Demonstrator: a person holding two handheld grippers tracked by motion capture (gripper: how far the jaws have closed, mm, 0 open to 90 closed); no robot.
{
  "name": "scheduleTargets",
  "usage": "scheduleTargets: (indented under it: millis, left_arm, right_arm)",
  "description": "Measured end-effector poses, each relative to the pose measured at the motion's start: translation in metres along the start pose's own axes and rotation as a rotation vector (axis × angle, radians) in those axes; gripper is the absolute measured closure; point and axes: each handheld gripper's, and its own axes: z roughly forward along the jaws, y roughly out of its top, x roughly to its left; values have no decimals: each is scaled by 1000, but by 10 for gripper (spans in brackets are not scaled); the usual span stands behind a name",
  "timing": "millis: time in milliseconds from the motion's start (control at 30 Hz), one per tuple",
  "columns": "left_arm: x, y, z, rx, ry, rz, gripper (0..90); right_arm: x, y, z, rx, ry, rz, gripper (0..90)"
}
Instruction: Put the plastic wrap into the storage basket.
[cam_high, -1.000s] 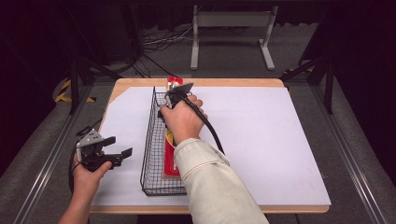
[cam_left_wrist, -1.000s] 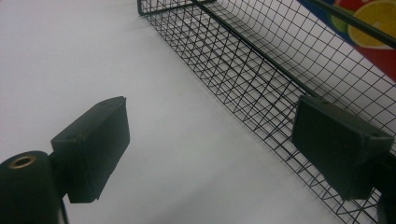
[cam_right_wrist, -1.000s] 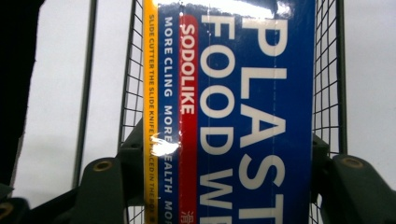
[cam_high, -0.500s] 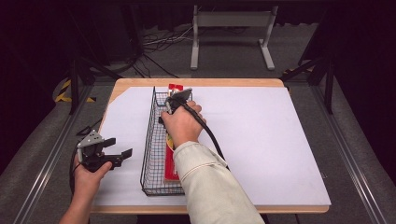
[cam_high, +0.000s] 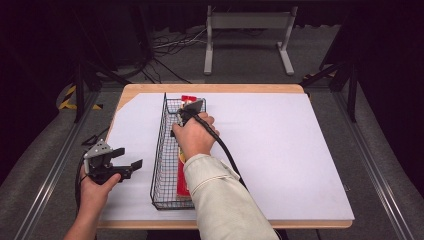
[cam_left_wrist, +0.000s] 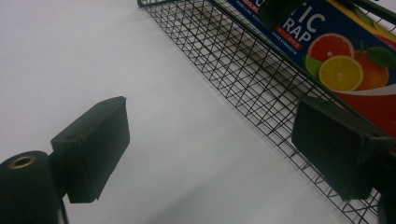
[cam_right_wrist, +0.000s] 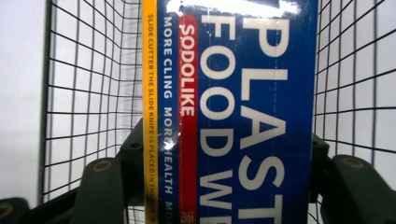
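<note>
While the right gripper (cam_right_wrist: 219, 168) clamps the long blue plastic-wrap box (cam_right_wrist: 233, 93) between its fingers, and the left gripper (cam_high: 121, 166) waits wide open and empty, the box could snag the black wire basket (cam_right_wrist: 93, 70).

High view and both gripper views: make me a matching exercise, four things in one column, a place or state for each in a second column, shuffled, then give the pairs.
Things:
1. wire basket
2. plastic wrap box
3. left gripper
4. right gripper

Places or states:
A. jaws on either side of the box
B. lies lengthwise inside the basket
C. stands on the white sheet, left of middle
D. jaws apart, nothing between them, left of the basket

Pairs: 1-C, 2-B, 3-D, 4-A
</note>
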Motion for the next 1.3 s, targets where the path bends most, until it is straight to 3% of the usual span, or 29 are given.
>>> scheduleTargets:
  millis: [333,1067,1300]
  left_arm:
    - [0,0,0,0,1,0,121]
    - [0,-1,2,3,3,-7,121]
    - [1,-1,2,5,1,-3,121]
  right_arm:
    - [1,-5,14,26,-13,-10,397]
    - [0,-8,23,42,-35,-5,390]
    - [2,-8,22,22,-26,-2,364]
